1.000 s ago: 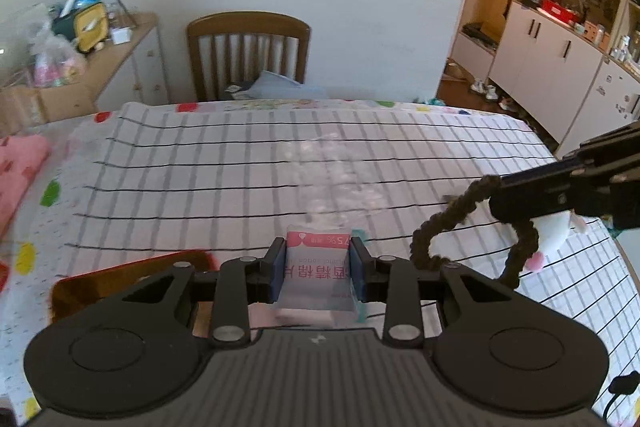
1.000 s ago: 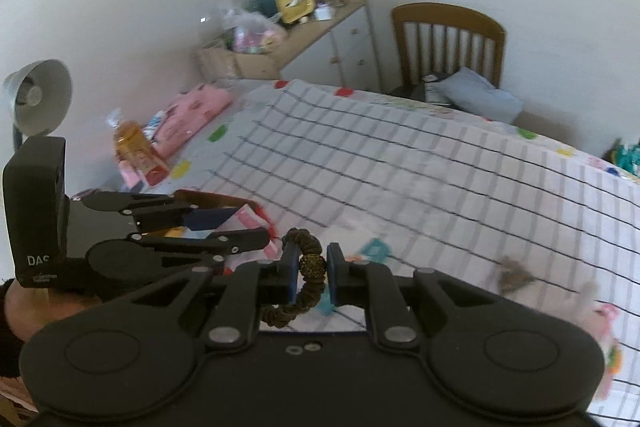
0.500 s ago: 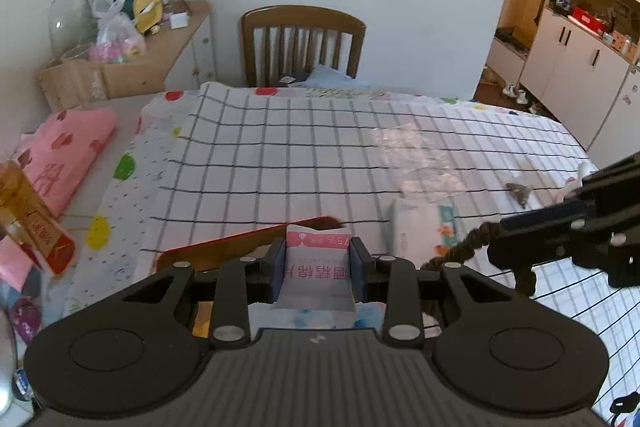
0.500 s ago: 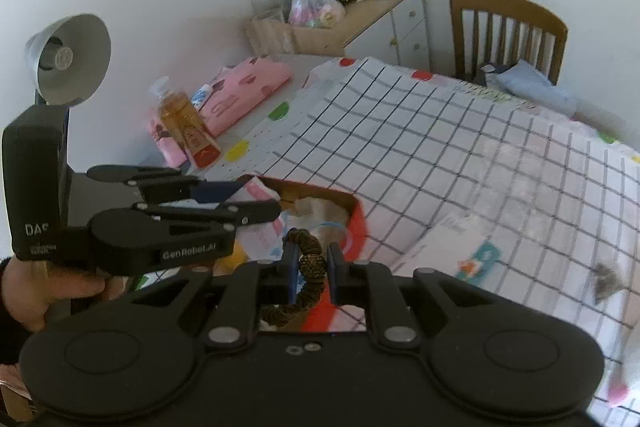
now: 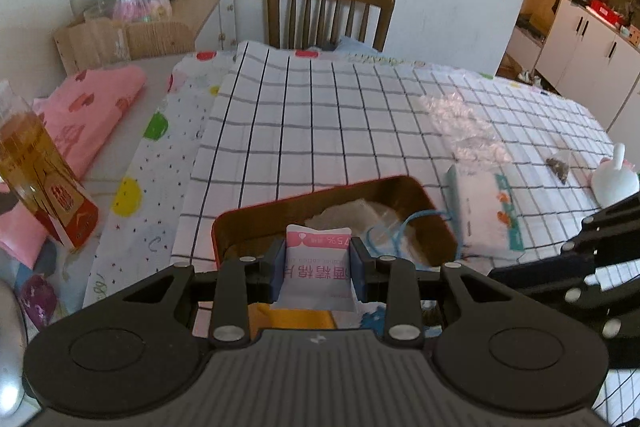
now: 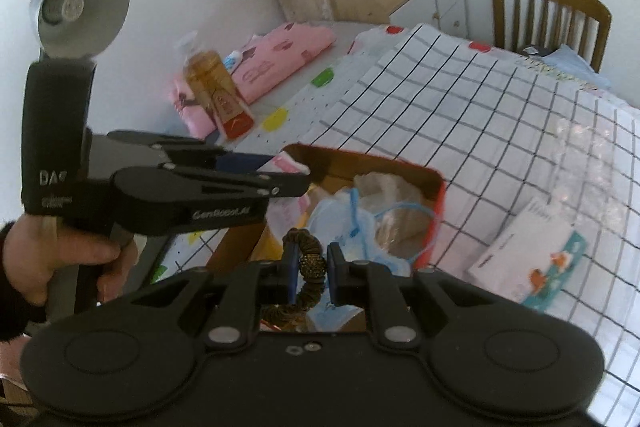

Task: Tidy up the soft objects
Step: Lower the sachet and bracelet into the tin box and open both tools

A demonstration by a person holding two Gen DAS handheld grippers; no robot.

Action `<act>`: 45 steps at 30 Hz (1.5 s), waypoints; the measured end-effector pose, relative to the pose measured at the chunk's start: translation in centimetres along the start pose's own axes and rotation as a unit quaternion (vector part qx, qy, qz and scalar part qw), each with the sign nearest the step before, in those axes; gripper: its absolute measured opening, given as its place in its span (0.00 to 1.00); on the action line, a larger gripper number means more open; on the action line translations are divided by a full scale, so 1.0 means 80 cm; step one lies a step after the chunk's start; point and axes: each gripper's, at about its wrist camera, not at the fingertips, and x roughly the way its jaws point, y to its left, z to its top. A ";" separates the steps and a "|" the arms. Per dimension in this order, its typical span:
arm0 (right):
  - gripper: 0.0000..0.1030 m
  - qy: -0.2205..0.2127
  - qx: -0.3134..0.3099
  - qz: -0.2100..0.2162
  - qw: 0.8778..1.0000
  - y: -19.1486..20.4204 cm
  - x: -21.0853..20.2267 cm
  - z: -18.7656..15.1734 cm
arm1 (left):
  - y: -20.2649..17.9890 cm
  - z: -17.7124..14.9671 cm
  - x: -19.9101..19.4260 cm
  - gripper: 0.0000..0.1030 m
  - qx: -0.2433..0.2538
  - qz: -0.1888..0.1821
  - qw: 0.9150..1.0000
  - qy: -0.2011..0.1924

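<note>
Hanging over the red box (image 5: 430,205), the left gripper (image 5: 319,269) clamps a white-and-pink sachet (image 5: 318,267), upright, marked "75%". Beside it over the box, the right gripper (image 6: 312,269) pinches a brown coiled hair tie (image 6: 308,263), its loop drooping below the fingers.

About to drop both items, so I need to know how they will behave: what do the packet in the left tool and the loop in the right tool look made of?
Packet: thin white and pink printed film, faintly glossy and puffed, likely plastic or foil. Loop: brown ruffled fabric over elastic, probably a scrunchie, with a glittery patch.
</note>
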 end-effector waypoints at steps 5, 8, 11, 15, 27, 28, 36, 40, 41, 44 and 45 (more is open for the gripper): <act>0.13 0.012 0.000 -0.004 1.000 0.002 0.027 -0.009 | 0.001 -0.007 0.017 0.31 0.008 -0.003 1.000 0.008; 0.13 0.021 -0.012 -0.014 1.000 0.006 0.039 -0.018 | 0.002 -0.010 0.027 0.31 0.013 -0.003 1.000 0.015; 0.13 0.028 -0.015 -0.022 0.999 0.008 0.049 -0.025 | 0.004 -0.012 0.038 0.31 0.007 -0.006 1.000 0.024; 0.13 0.034 -0.008 -0.025 0.999 0.005 0.056 -0.030 | 0.002 -0.016 0.046 0.31 0.008 -0.009 0.999 0.030; 0.21 0.034 0.007 -0.027 0.999 -0.001 0.061 -0.032 | -0.001 -0.023 0.051 0.32 0.010 -0.009 0.999 0.034; 0.22 0.036 0.007 -0.028 0.999 -0.001 0.060 -0.032 | 0.000 -0.023 0.051 0.32 0.009 -0.008 0.999 0.035; 0.34 0.030 0.017 -0.020 0.999 0.000 0.051 -0.033 | -0.002 -0.022 0.038 0.60 0.003 -0.007 1.000 0.021; 0.37 0.025 0.019 -0.014 0.999 0.001 0.043 -0.035 | -0.003 -0.020 0.029 0.62 0.001 -0.007 1.000 0.014; 0.37 0.024 0.020 -0.013 0.999 0.001 0.040 -0.035 | -0.003 -0.020 0.026 0.63 0.001 -0.007 1.000 0.012; 0.42 0.016 0.024 -0.011 1.000 0.001 0.030 -0.037 | -0.004 -0.018 0.016 0.68 0.001 -0.007 1.000 0.005; 0.46 0.012 0.025 -0.011 1.000 0.001 0.026 -0.036 | -0.005 -0.017 0.012 0.68 0.001 -0.009 1.000 0.003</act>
